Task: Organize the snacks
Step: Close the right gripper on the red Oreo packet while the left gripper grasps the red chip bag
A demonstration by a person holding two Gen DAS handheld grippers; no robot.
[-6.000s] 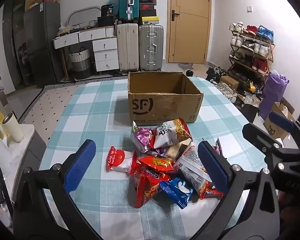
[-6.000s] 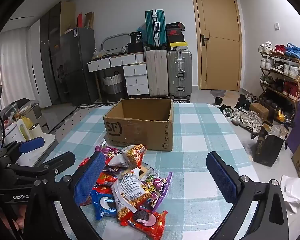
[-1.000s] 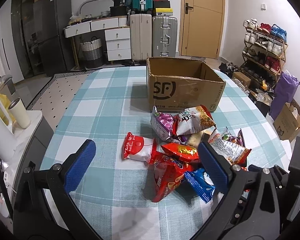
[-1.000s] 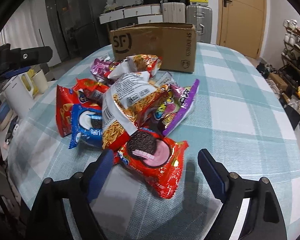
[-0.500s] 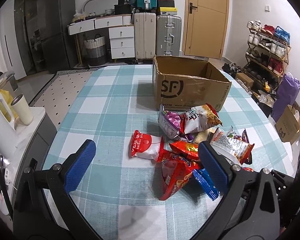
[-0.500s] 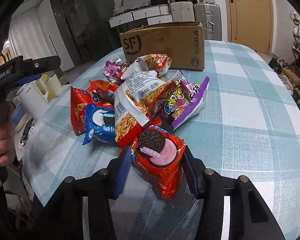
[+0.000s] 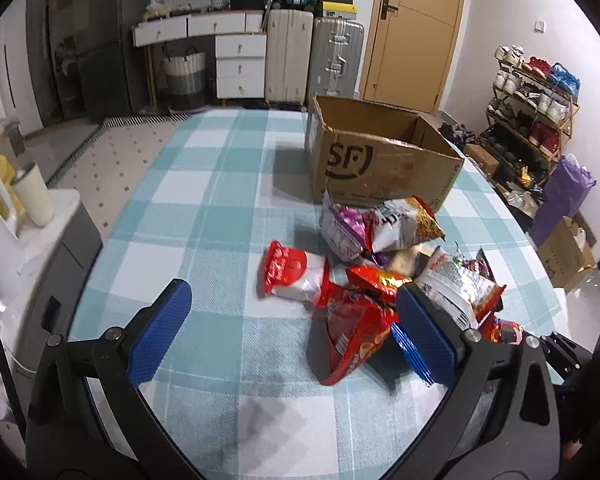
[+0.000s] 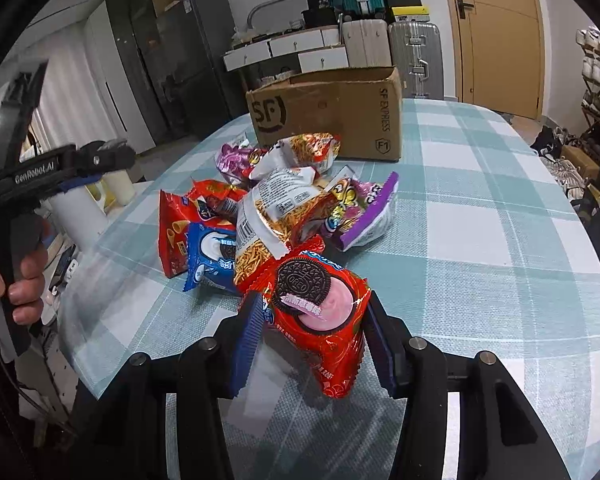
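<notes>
Checked teal-and-white cloth covers the bench (image 7: 228,200), with suitcases, a drawer unit and a shoe rack in the room behind. An open SF Express cardboard box (image 8: 332,108) stands toward the far edge of the bench; the snack pile (image 7: 380,264) lies just in front of it, nearer the right edge.

Right gripper (image 8: 314,332): one second ago its fingers stood wide apart in front of the red Oreo packet (image 8: 320,312); they have since closed in, and each blue pad now presses a side of that packet, which sits at the near end of the pile. The packet's lower tip looks slightly raised off the cloth, though whether it is fully lifted cannot be told. This change suggests the first snack is secured and the carry to the box can follow.

Left gripper (image 7: 296,328): fingers spread wide and holding nothing, hovering over bare cloth just left of the pile, close to the near edge; it has drifted leftward during the last second.

Still in the pile: a blue Oreo packet (image 8: 210,252), a noodle-snack bag (image 8: 268,216), a purple bag (image 8: 364,208) and a red-and-white packet (image 7: 292,272), all outside the box.

Hidden or unclear: the box interior is only partly visible from the left view and shows no snacks; the right finger of the left gripper covers part of the pile; small print on the wrappers is illegible.
</notes>
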